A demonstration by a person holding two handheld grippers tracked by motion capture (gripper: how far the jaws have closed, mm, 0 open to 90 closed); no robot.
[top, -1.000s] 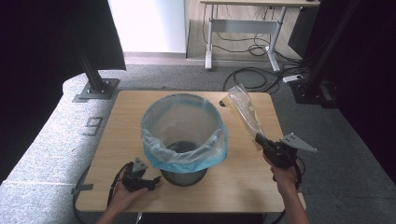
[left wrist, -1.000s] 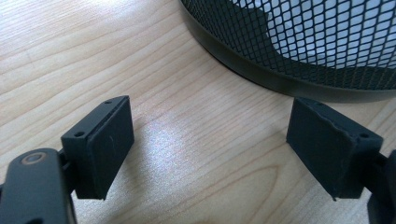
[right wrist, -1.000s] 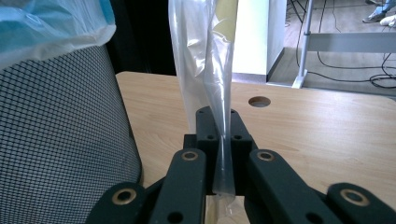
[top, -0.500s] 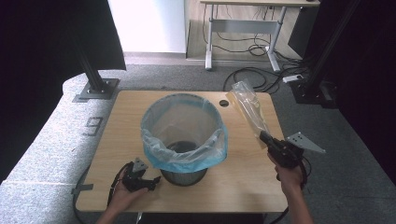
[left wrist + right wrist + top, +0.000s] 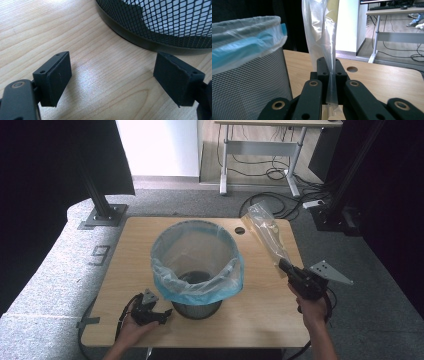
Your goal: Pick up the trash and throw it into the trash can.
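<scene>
A black mesh bin (image 5: 196,307) with a blue liner (image 5: 197,265) stands mid-table. My right gripper (image 5: 284,265) is at the table's right side, shut on a clear plastic bag (image 5: 267,232) that sticks up and away from it; the bag holds something yellowish. In the right gripper view the bag (image 5: 323,32) rises from between the closed jaws, with the bin (image 5: 247,70) at the left. My left gripper (image 5: 162,314) rests on the table near the front left, its jaws wide apart and nothing between them, just short of the bin's base (image 5: 155,30).
The wooden table (image 5: 135,245) has a round cable hole (image 5: 240,230) at the back. Grey padding (image 5: 60,265) borders the left side. A desk (image 5: 260,145) with cables stands beyond on the floor. Black stands flank the table.
My right gripper has moved right and slightly toward the front with the bag, which has tilted further back. The left gripper has stayed put.
</scene>
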